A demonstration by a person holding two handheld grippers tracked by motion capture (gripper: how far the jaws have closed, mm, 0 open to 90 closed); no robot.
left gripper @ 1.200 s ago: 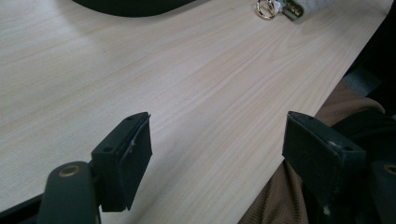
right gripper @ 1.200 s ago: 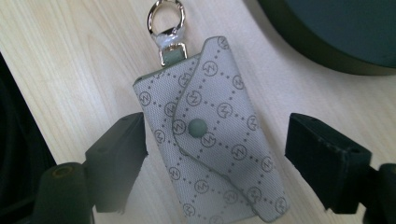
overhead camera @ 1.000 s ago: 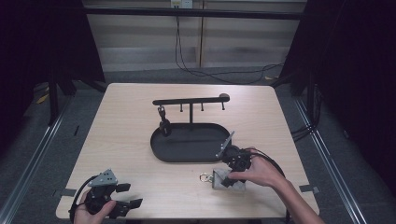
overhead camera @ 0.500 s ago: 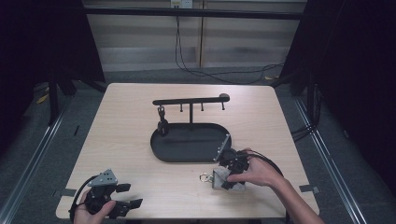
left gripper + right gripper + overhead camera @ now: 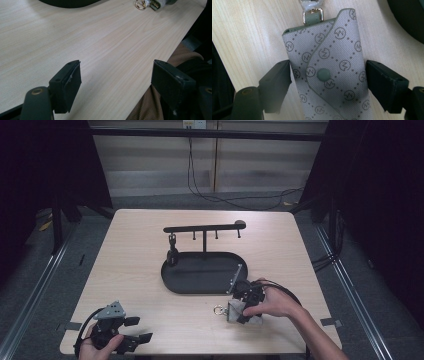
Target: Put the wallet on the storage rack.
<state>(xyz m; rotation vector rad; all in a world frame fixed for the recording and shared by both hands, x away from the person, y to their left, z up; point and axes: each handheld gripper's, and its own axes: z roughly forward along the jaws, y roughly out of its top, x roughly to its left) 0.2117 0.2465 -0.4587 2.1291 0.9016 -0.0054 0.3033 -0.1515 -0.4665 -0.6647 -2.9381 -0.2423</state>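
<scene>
Worktop: a pale wood worktop [image 5: 140,270] seen from above, with dark floor around it.
Tray: a black oval tray [image 5: 200,275] near the middle of the worktop, carrying a thin black rack [image 5: 204,228] with small hooks along its bar; a dark piece hangs at the rack's 9 o'clock end.
Key pouch: a grey patterned key pouch [image 5: 329,72] with a snap button lies flat on the worktop, just off the tray's 5 o'clock edge; in the high view it is the pale shape [image 5: 239,311] under the right hand.
Ring: a metal ring [image 5: 218,310] sits at the pouch's 9 o'clock side, on the wood.
Right gripper: the right gripper [image 5: 328,82] is over the pouch, jaws spread to either side of it; the left one touches the pouch's edge, the right one stands just clear.
Left gripper: the left gripper [image 5: 116,80] is at the worktop's 7 o'clock corner, jaws spread wide with nothing between them; in the high view it is held low in the left hand [image 5: 100,346].
</scene>
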